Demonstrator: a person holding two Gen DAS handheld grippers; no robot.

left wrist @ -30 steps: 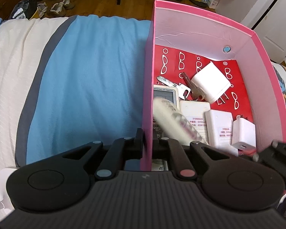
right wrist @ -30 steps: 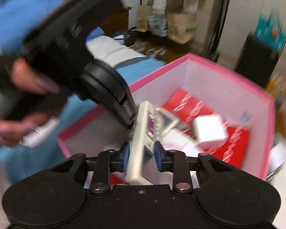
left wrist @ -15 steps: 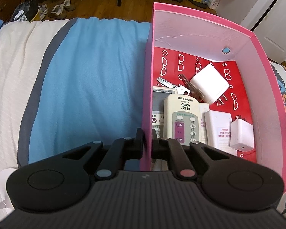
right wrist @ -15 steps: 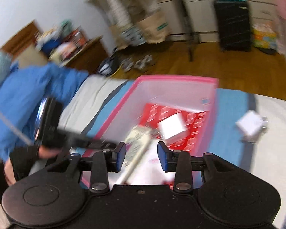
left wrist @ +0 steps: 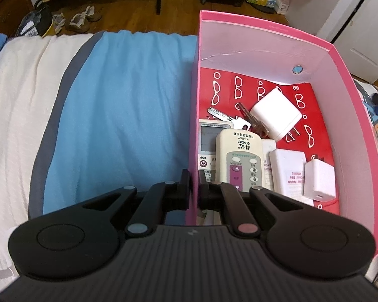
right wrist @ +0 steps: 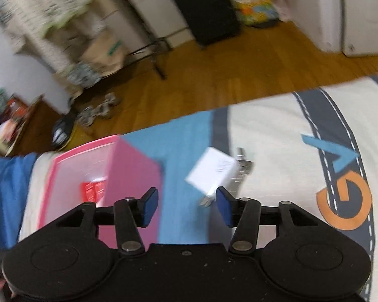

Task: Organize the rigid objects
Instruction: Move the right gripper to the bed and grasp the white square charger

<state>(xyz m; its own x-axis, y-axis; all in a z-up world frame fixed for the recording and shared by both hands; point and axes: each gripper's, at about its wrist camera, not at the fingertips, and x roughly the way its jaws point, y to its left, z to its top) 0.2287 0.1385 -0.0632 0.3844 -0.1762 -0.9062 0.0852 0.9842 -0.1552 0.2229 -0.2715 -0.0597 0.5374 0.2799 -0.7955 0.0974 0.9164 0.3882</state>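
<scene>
**Box nearly filled, one charger left on the bed**

My left gripper (left wrist: 194, 186) was clenched on the near wall of the pink box (left wrist: 337, 58), steadying it on the blue-and-cream bedspread (left wrist: 118, 115). Inside lay the cream remote (left wrist: 238, 161) across a second remote (left wrist: 209, 136), with keys (left wrist: 229, 119) and a large white charger (left wrist: 277, 113) behind them, and a white pack (left wrist: 288, 173) and a small white adapter (left wrist: 318, 180) to the right. Further right, outside the box, a white charger (right wrist: 214, 170) lay loose on the bedspread with a metal piece (right wrist: 243, 166) just beside it. My right gripper (right wrist: 186, 206) had just been opening, its jaws empty, near that charger. I judged most of the sorting done, with at least those two pieces left to bring in.
</scene>
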